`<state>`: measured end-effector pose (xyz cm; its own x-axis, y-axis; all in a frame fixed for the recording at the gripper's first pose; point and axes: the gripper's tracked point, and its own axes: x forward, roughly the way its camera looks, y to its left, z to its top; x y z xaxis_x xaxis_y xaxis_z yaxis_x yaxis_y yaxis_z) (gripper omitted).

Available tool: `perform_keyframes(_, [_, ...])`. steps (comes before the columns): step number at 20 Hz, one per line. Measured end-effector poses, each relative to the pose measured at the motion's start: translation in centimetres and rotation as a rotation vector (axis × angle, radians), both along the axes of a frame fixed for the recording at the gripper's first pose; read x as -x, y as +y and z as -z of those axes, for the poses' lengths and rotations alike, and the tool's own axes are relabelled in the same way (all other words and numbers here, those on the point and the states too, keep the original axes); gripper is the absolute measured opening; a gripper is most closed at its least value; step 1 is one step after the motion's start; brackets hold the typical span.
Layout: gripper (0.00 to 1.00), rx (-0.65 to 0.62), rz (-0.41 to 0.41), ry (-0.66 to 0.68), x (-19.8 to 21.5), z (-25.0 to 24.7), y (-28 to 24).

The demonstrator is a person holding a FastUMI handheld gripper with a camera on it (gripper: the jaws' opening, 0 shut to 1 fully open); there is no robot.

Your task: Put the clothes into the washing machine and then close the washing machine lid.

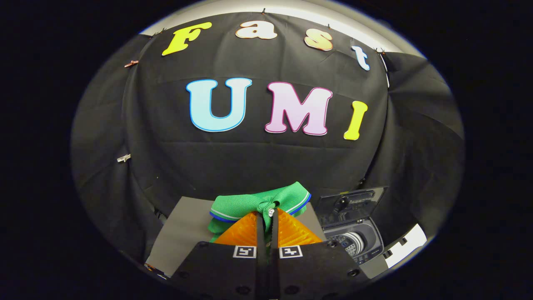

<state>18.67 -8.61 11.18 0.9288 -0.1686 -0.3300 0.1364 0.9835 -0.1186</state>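
Observation:
My gripper (267, 216) is shut on a green garment (250, 205) with white and blue trim along its collar. Both fingers (243, 231) pinch a bunched fold of the cloth beside a small white button, and the rest spreads out just beyond the fingertips, lifted above the grey table. The small washing machine (358, 246) stands off to the right of the fingers. Its dark lid (349, 204) is raised upright and the round drum (352, 241) lies open below it.
A grey table top (183, 233) lies under and to the left of the fingers. The black cloth wall hangs close behind the table and the machine. A white strip (406, 246) shows at the table's right end, beyond the machine.

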Motion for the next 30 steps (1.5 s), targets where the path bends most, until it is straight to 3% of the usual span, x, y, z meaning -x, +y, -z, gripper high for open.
perform_keyframes(4, [0.05,-0.020,0.026,-0.029,0.9,-2.0,-4.2])
perform_keyframes(15, [0.05,-0.021,-0.047,-0.017,2.4,-1.8,-21.8])
perform_keyframes(22, [0.05,-0.038,0.009,0.037,0.5,2.8,-30.5])
perform_keyframes(30, [0.05,-0.016,0.086,0.157,-3.2,12.5,-36.3])
